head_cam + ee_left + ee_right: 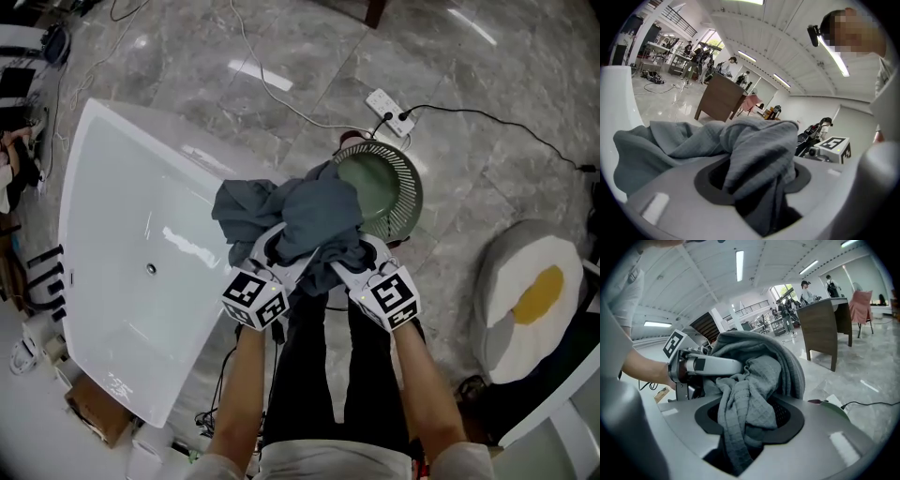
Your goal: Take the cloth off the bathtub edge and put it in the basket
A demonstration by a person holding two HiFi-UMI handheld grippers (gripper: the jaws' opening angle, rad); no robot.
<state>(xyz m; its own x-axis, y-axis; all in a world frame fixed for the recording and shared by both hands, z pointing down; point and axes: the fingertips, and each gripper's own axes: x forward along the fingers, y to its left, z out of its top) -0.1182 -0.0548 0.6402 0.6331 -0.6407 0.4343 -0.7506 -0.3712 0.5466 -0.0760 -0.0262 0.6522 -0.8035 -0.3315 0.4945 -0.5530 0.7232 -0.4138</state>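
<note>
Both bare forearms reach forward from the body, nearly parallel, each hand wrapped round a gripper handle beneath its marker cube. The left gripper (272, 251) and the right gripper (361, 258) sit side by side and close together, their jaws pointing toward the far side. Each is clenched on the grey-blue cloth (309, 220). In the left gripper view a thick fold runs down between the jaws and is pinched there. In the right gripper view a waffle-textured bunch is squeezed between the jaws in the same way. The cloth is gathered in a loose heap above the two grippers. From the head view its left part lies over the near right corner of the white bathtub (122, 234), and its right part overlaps the left rim of the round green basket (401, 192); whether it touches either cannot be told. The basket stands on the grey marble floor (487, 159) just right of the bathtub.
</note>
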